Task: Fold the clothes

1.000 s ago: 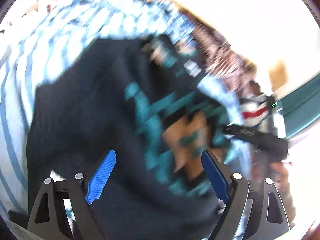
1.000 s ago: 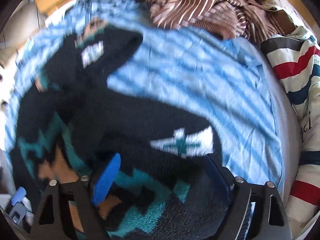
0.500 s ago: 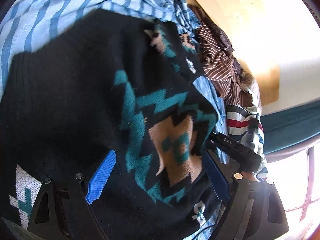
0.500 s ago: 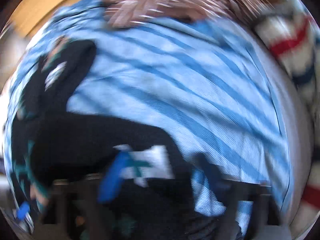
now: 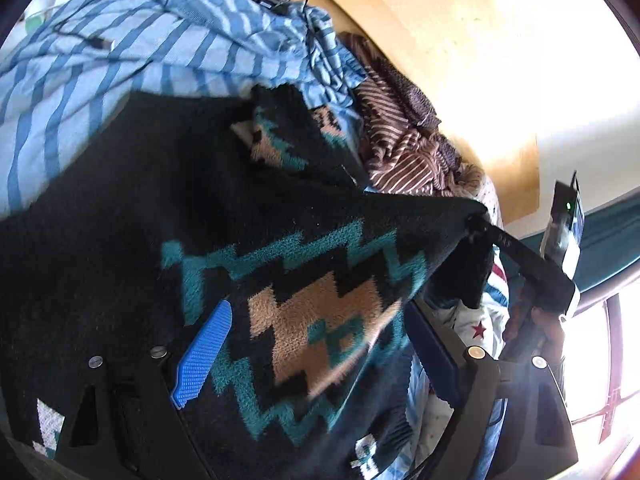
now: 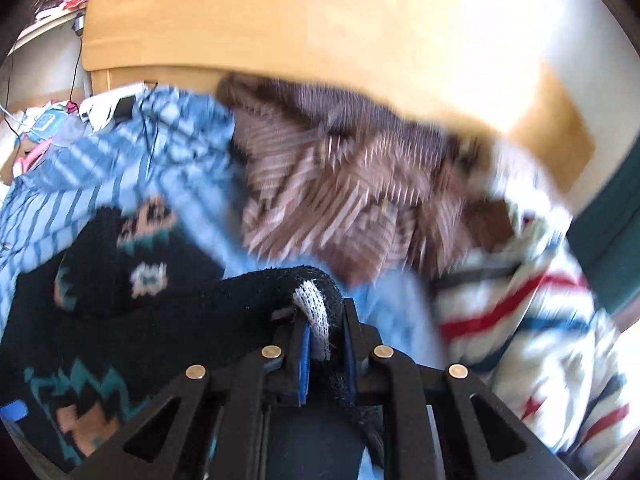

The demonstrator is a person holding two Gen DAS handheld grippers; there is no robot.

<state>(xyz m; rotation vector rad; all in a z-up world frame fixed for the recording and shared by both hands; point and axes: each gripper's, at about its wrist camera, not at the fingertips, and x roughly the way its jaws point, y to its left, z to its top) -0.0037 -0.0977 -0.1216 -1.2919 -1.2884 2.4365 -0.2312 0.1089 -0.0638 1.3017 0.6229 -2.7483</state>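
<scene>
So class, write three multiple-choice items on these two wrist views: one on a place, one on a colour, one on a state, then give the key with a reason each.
1. Where does the brown striped garment lie?
A. past the black patterned sweater, by the wooden board
B. between the left gripper's pads
C. under the sweater

2. What colour is the zigzag on the sweater?
A. red
B. teal
C. yellow

3. How is the right gripper?
A. wide open over the sweater
B. shut on nothing
C. shut on a fold of the sweater

Key: 1 A, it sits beyond the sweater, against the board. 2 B, teal bands frame the tan shape. 3 C, black and white knit is pinched between its pads.
</scene>
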